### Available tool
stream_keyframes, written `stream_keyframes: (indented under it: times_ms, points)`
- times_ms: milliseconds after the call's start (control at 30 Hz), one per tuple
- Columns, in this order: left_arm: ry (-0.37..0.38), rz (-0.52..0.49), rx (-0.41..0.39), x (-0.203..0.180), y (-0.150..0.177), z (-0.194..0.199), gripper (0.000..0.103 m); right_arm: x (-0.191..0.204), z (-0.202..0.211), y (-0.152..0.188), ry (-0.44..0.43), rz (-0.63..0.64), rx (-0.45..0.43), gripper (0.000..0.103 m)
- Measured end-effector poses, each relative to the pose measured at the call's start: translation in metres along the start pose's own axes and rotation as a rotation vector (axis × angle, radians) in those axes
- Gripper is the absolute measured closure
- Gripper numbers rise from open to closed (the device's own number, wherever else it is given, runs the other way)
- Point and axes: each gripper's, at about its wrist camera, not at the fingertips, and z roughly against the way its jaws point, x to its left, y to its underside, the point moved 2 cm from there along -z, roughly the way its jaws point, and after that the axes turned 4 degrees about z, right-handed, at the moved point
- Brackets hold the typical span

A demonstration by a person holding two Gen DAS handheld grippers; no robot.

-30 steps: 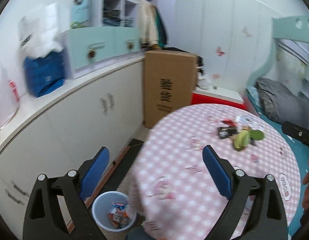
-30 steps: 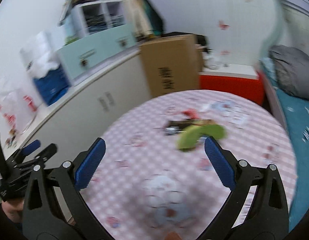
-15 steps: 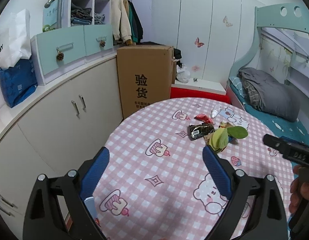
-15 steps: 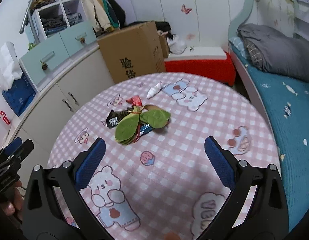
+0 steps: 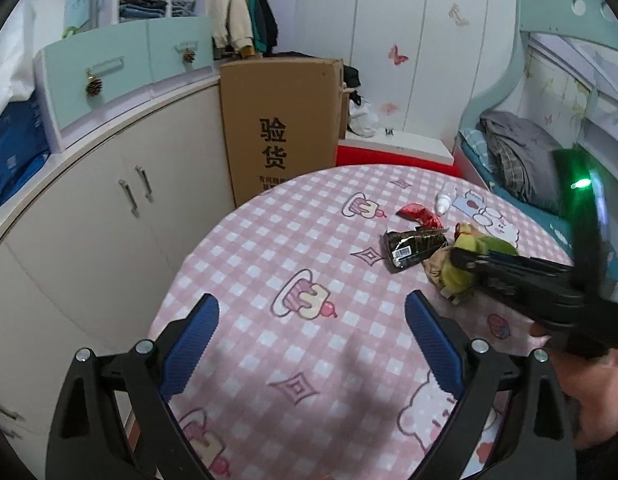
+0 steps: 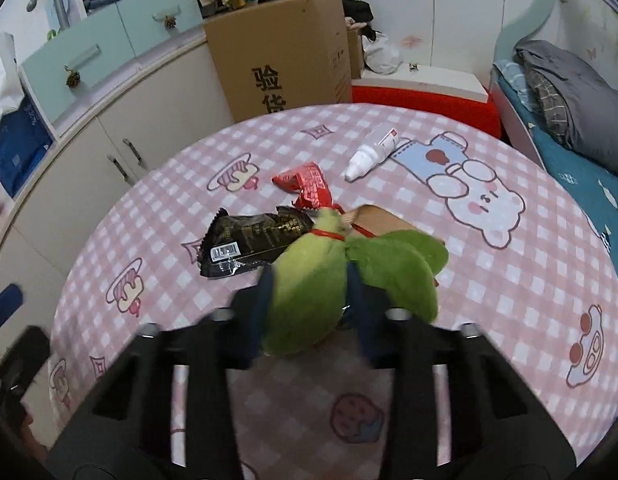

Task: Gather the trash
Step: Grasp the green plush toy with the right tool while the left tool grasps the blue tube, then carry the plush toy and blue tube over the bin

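Observation:
On the pink checked tablecloth (image 6: 489,292) lies a pile of trash: a green leaf bundle (image 6: 393,276) tied with red string, a black wrapper (image 6: 253,244), a red wrapper (image 6: 309,188) and a white tube (image 6: 373,154). My right gripper (image 6: 311,280) is closing its jaws on the left leaf, and the fingers (image 6: 265,292) touch it on both sides. In the left wrist view the right gripper (image 5: 459,260) reaches into the leaves (image 5: 465,276) from the right, beside the black wrapper (image 5: 413,246). Low over the near part of the table, my left gripper (image 5: 313,344) is open and holds nothing.
A tall cardboard box (image 5: 281,128) stands behind the table next to white cabinets (image 5: 109,208). A low red box (image 6: 425,100) and a bed (image 6: 569,92) with grey bedding lie to the right. A brown paper piece (image 6: 377,220) sits under the leaves.
My right gripper dropped onto the leaf bundle and its jaws went from wide to narrow around a leaf. My left gripper came in lower over the table.

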Motion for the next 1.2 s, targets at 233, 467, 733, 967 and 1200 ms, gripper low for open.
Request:
stream_keyframes:
  times_ms: [233, 467, 733, 967, 1200]
  points:
    - [0.057, -0.072, 0.023, -0.032, -0.004, -0.023, 0.011, -0.04, 0.053, 0.018, -0.077, -0.089, -0.069, 0.082]
    - [0.16, -0.215, 0.074, -0.092, 0.001, -0.049, 0.011, -0.072, 0.082, 0.037, -0.043, -0.13, -0.079, 0.082]
    - [0.21, -0.387, 0.14, -0.149, 0.006, -0.083, 0.023, -0.09, 0.103, 0.049, -0.027, -0.168, -0.105, 0.082]
    - [0.255, -0.437, 0.182, -0.156, 0.004, -0.089, 0.086, -0.098, 0.113, 0.057, -0.018, -0.192, -0.113, 0.082]
    - [0.316, -0.351, 0.191, -0.133, 0.022, -0.061, 0.091, -0.085, 0.12, 0.06, -0.033, -0.178, -0.121, 0.082]
